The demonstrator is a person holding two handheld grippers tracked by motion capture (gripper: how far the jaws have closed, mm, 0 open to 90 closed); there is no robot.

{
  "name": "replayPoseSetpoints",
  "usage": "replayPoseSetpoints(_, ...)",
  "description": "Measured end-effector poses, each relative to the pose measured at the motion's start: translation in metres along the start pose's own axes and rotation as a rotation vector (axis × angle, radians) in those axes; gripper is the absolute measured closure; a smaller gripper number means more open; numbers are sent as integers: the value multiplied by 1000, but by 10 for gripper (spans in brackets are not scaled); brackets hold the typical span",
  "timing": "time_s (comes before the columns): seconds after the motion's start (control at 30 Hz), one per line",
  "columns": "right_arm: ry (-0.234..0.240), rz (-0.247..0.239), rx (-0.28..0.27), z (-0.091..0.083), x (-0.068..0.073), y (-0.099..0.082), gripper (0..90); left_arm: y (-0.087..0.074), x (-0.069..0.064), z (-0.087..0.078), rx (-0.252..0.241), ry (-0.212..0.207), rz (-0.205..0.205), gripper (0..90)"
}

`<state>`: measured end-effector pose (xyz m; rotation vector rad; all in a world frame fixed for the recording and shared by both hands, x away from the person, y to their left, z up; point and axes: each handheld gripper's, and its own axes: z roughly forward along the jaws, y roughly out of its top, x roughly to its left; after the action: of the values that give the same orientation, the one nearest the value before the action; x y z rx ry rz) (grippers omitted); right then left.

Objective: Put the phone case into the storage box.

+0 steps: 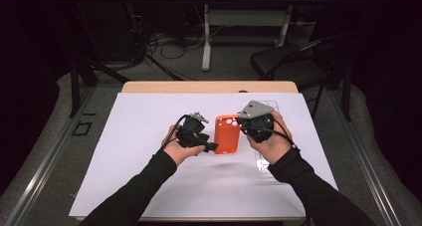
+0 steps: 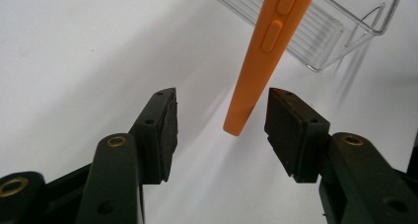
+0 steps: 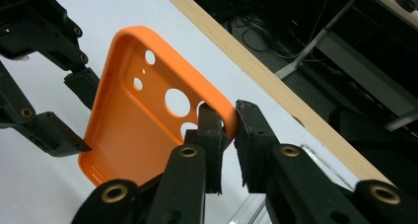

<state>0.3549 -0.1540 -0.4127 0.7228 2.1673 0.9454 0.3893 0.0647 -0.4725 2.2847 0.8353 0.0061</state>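
The right gripper (image 3: 227, 128) had its jaws clamped on the top rim of the orange phone case (image 1: 227, 133), right beside the camera cut-outs, and held it lifted off the white sheet (image 1: 149, 136) near the middle of the table (image 1: 209, 87). Seen from above, the case sat between the two hands, with the right hand (image 1: 271, 144) at about three o'clock of it and the left hand (image 1: 175, 149) at about nine.

The left gripper (image 2: 222, 128) had its jaws apart, one on either side of the case's long edge; neither pad pressed on it, and the edge hung free in the gap. A clear plastic tray (image 2: 320, 31) lay on the sheet beyond the case, at roughly one o'clock in the left gripper's view.

To my eye this was a handover between hands: the right held the case alone while the left stood loose around it. The next move, I judged, called for the left either to back clear without knocking the edge or to close squarely on it, while the right held the case steady.
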Motion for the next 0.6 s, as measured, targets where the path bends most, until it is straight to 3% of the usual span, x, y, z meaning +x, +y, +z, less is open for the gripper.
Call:
replayPoseSetpoints(0.1,-2,-6,-2,0,0,1,821,0,1,-2,-20,8,31,456)
replayPoseSetpoints(0.27,-13,-10,-5,-1,-4,2,821,-2,4,-8,-44,23,37,452)
replayPoseSetpoints(0.37,-20,-6,-11,-2,-8,2,821,-5,7,-11,-45,45,33,436)
replayPoseSetpoints(0.5,-31,-2,-25,-5,-18,5,821,-10,12,-16,-56,44,22,429)
replayPoseSetpoints(0.6,-50,-8,-33,-7,-26,8,821,-13,15,-18,-61,35,1,370)
